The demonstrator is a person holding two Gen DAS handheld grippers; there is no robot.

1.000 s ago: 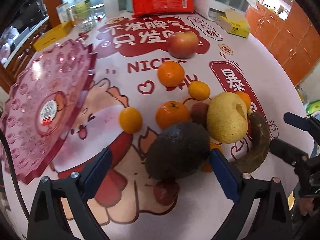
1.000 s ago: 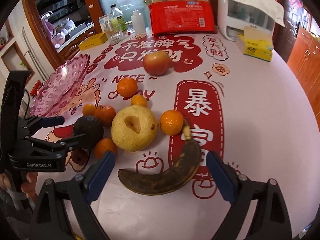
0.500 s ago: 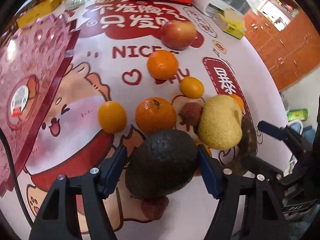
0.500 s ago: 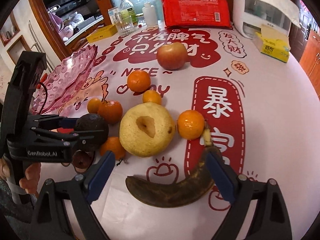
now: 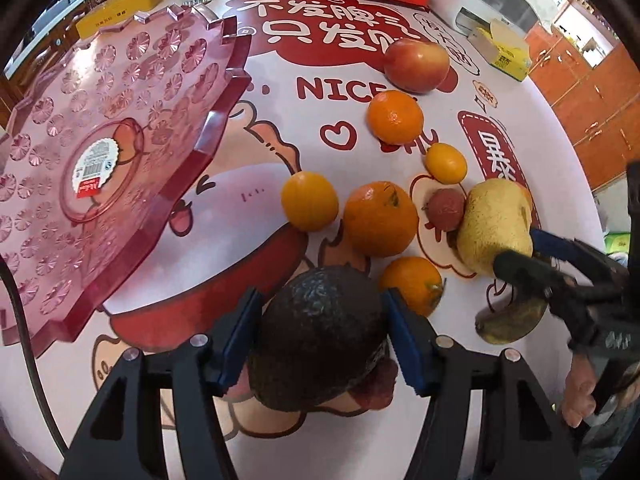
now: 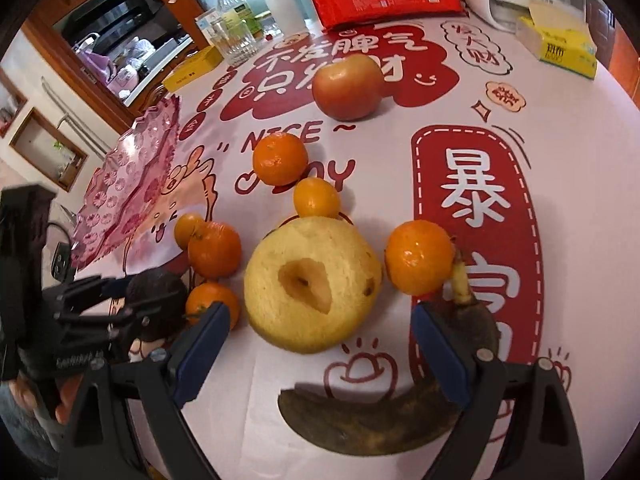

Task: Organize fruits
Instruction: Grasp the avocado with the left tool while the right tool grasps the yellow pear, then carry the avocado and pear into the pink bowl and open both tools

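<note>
While my left claw has just been closing, its pads press the avocado.
At lower frame, my right claw gapes wide around the blackened banana.

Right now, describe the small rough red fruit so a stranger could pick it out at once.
Start at the pink plastic tray on the printed tablecloth, then go right to the cluster of fruit. The lychee sits tucked against the big yellow pear, right of the largest orange. It alone is small, bumpy and dull red.
</note>
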